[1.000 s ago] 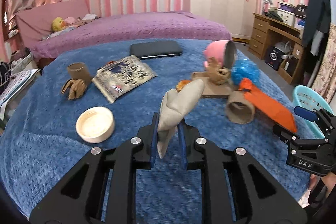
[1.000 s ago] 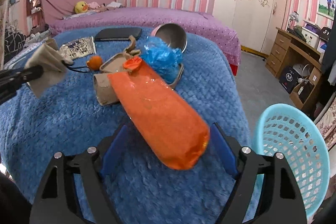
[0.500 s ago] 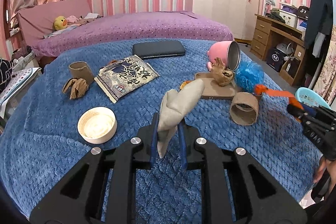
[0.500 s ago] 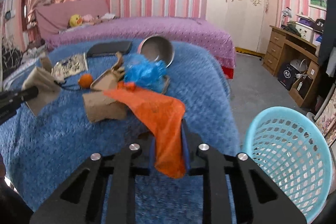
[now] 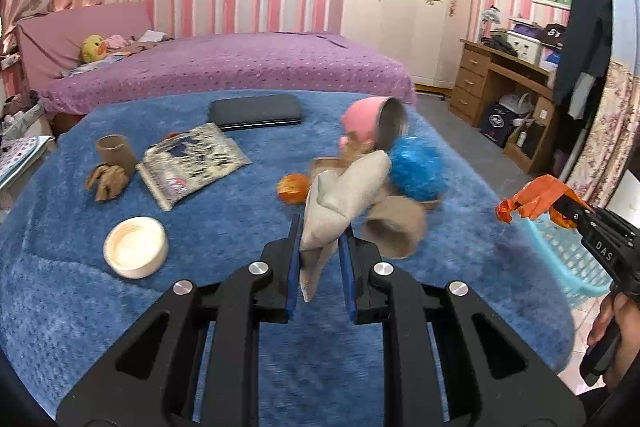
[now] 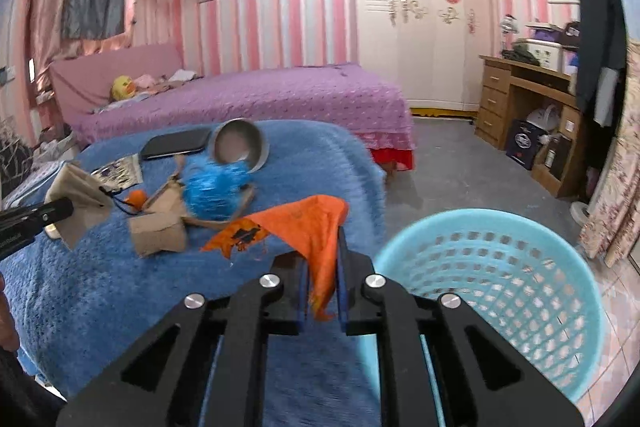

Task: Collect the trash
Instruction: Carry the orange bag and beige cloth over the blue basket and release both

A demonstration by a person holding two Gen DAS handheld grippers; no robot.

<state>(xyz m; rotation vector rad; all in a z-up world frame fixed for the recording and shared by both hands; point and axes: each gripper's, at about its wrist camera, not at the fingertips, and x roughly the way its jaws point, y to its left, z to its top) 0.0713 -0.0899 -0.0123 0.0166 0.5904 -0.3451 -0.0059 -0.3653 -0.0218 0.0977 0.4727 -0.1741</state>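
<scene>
Blue blanket [image 5: 240,211] carries cardboard tube [image 5: 394,229], white lid [image 5: 136,253], magazine [image 5: 196,165].

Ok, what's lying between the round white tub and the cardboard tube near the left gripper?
Nothing lies there: in the left wrist view, only bare blue blanket runs from the white tub to the cardboard tube, with the left gripper and its beige paper overhanging it.

Blue-blanketed surface [image 5: 240,211] ahead of claw. Black flat case [image 5: 256,111] far ahead, centre. Pink steel-lined cup [image 5: 374,123] on its side, ahead-right. Small round cream dish [image 5: 136,253] near-left. Purple bed [image 5: 240,63] beyond surface; yellow duck plush [image 5: 93,47] far left. Wooden desk [image 5: 504,75] far right.
</scene>
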